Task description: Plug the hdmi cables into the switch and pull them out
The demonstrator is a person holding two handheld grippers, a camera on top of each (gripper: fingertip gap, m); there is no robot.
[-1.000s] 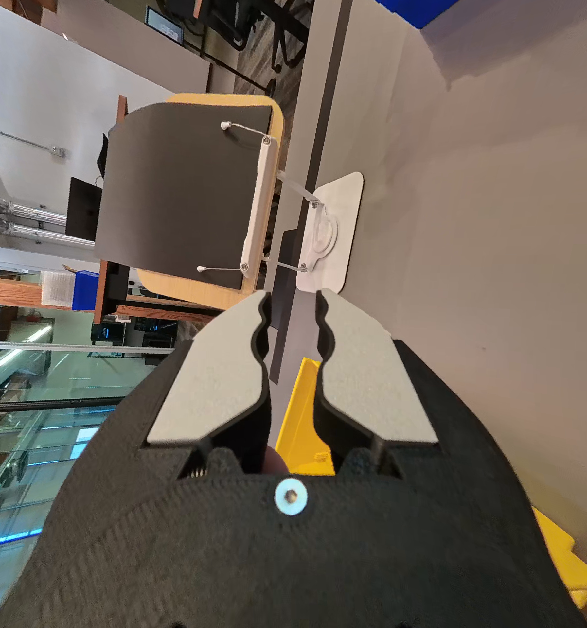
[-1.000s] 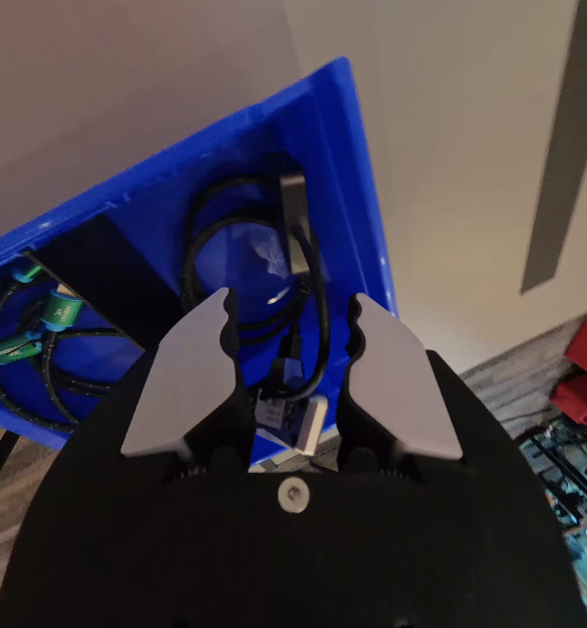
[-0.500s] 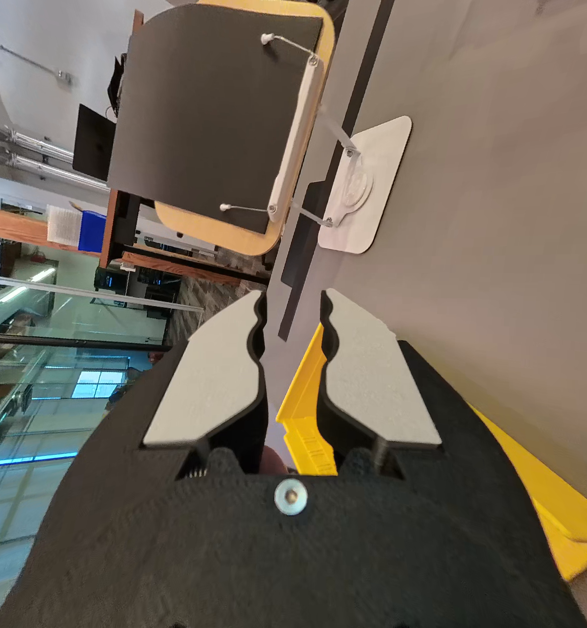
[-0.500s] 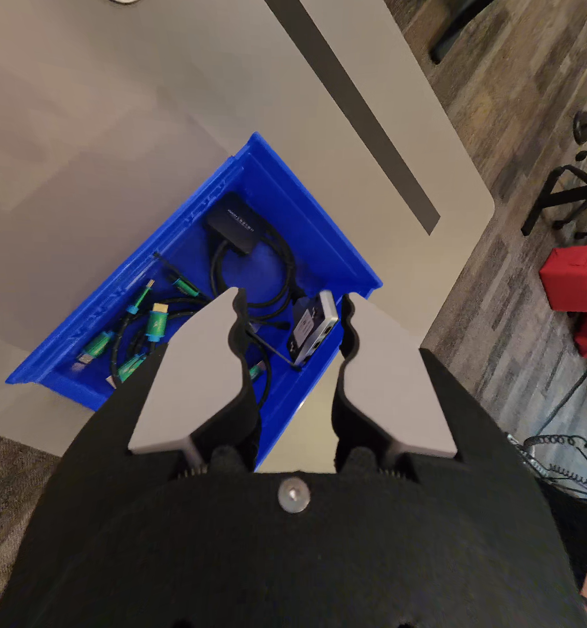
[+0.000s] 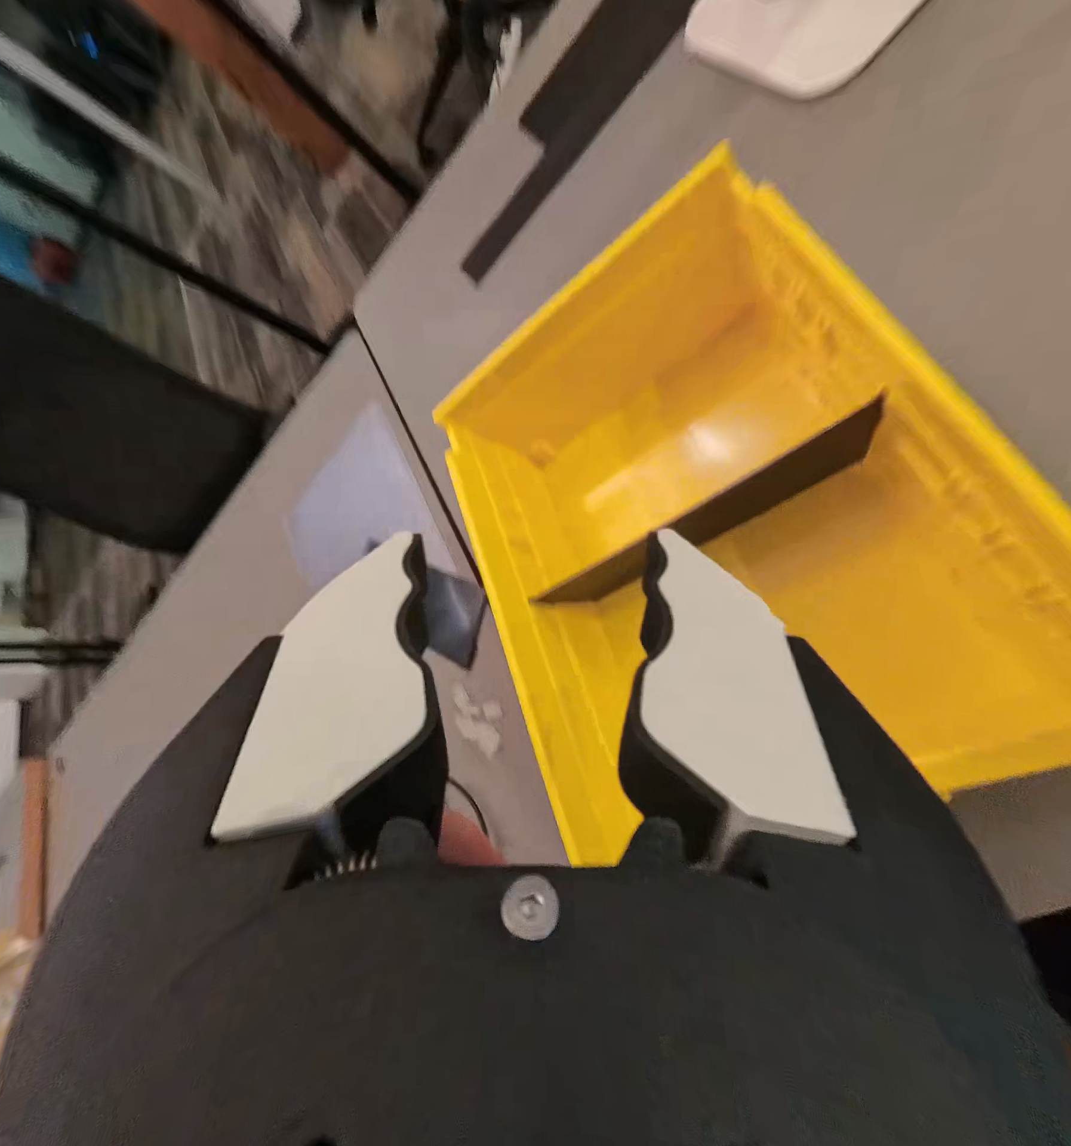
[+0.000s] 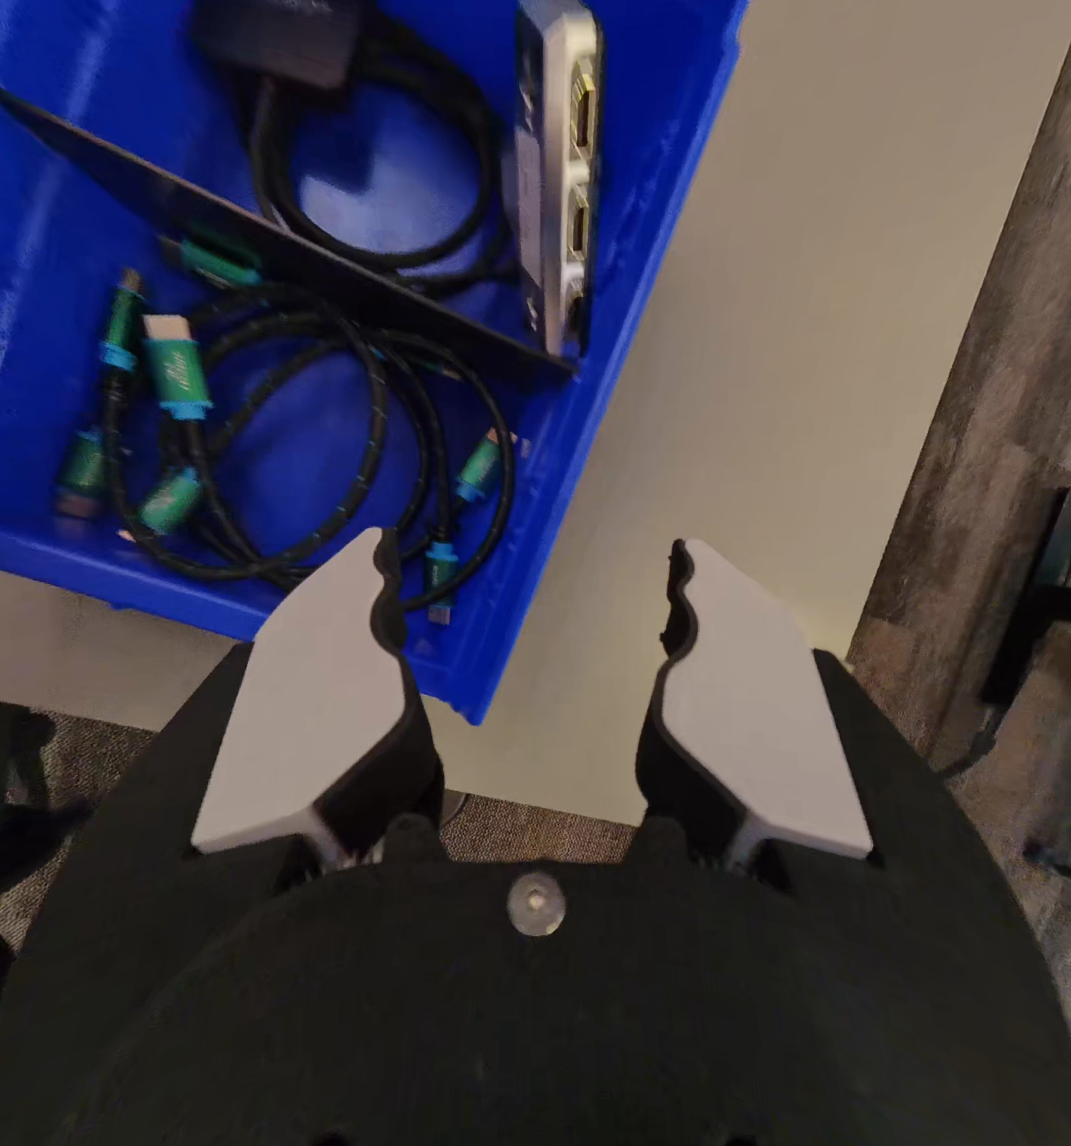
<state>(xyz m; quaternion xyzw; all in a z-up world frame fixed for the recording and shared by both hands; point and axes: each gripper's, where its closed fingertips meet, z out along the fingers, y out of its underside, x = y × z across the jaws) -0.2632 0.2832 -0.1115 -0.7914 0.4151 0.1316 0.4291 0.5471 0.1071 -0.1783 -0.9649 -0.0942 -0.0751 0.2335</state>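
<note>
**A:** Jaws first: your left gripper (image 5: 533,546) had its fingers nearly together a second ago, and now they stand spread with nothing between them. Your right gripper (image 6: 527,552) has widened too, and it is empty as well.

**B:** And where have you swung me?

**A:** Your left view has dropped from the far stand onto the yellow bin (image 5: 893,527), which looks bare on both sides of its dark divider (image 5: 706,502). Your right has come back low over the near corner of the blue bin (image 6: 582,434), after looking down on it from well above half a second ago.

**B:** So where are the parts you need?

**A:** Both lie in the blue bin. The switch (image 6: 558,180) lies against the bin's right wall in the far compartment, ports showing along its edge, beside a coiled black lead. The hdmi cables (image 6: 310,446), braided with green plugs, lie tangled in the near compartment on this side of the black divider (image 6: 310,260). Nothing is plugged in that you can see.

**B:** What does that tell you?

**A:** I judge you are at the very start: both jaws opened ready to pick. Your right gripper hovers tilted downward over the bin's near corner and the table (image 6: 769,372), not touching anything; your left points obliquely at the yellow bin's near wall.
</note>
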